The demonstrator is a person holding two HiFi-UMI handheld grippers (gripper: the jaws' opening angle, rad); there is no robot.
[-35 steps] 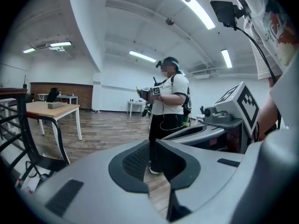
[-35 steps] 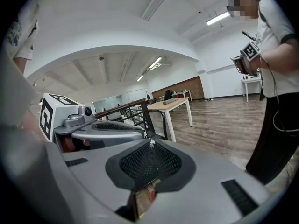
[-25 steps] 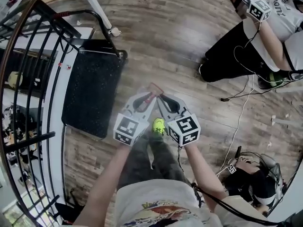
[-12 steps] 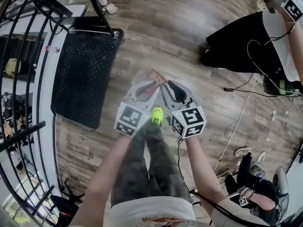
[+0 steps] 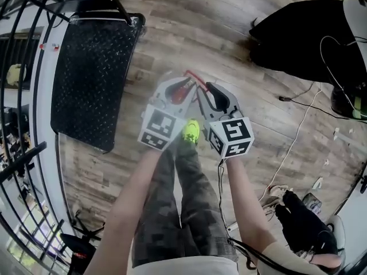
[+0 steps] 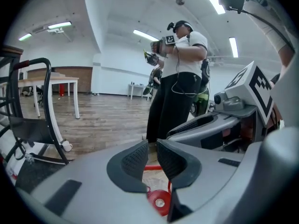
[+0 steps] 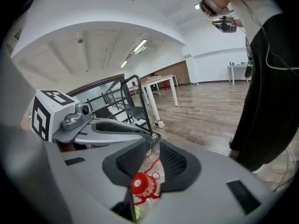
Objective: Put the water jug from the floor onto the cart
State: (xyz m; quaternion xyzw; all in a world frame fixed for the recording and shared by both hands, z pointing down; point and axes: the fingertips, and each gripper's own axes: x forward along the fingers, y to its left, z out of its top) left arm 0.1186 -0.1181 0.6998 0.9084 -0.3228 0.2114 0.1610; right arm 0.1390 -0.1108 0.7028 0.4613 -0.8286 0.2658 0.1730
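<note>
1. The water jug (image 7: 143, 187), clear-bodied with a red cap (image 6: 159, 202) and a red handle (image 6: 153, 168), is on the wooden floor (image 5: 229, 33) at the centre of the head view. Our two grippers hide most of it, so we cannot tell how it stands.
2. Our left gripper (image 6: 150, 155) comes over the jug from the lower left of the head view. Its jaws are a narrow gap apart and have just been opening. In the left gripper view the handle crosses beyond that gap and the cap shows below it, and neither pad presses on the jug.
3. Our right gripper (image 7: 153, 153) comes in from the lower right. Its jaws are likewise a little apart and have just been opening. In the right gripper view the handle's red loop runs up into the gap above the cap, and the pads are not closed on it.
4. In the head view the two grippers lie side by side. Their tips nearly meet over the jug, and their marker cubes (image 5: 231, 137) point toward the bottom of the frame.
5. Our green shoe (image 5: 191, 132) shows between the cubes, just below the jug.
6. The cart (image 5: 92, 67), with its black studded deck, fills the upper left of the head view, left of the jug and apart from it.
7. A black railing (image 5: 23, 171) curves down the left edge.
8. Another person (image 5: 298, 39) in black stands at the upper right, and a white cable (image 5: 298, 136) trails across the floor below.
</note>
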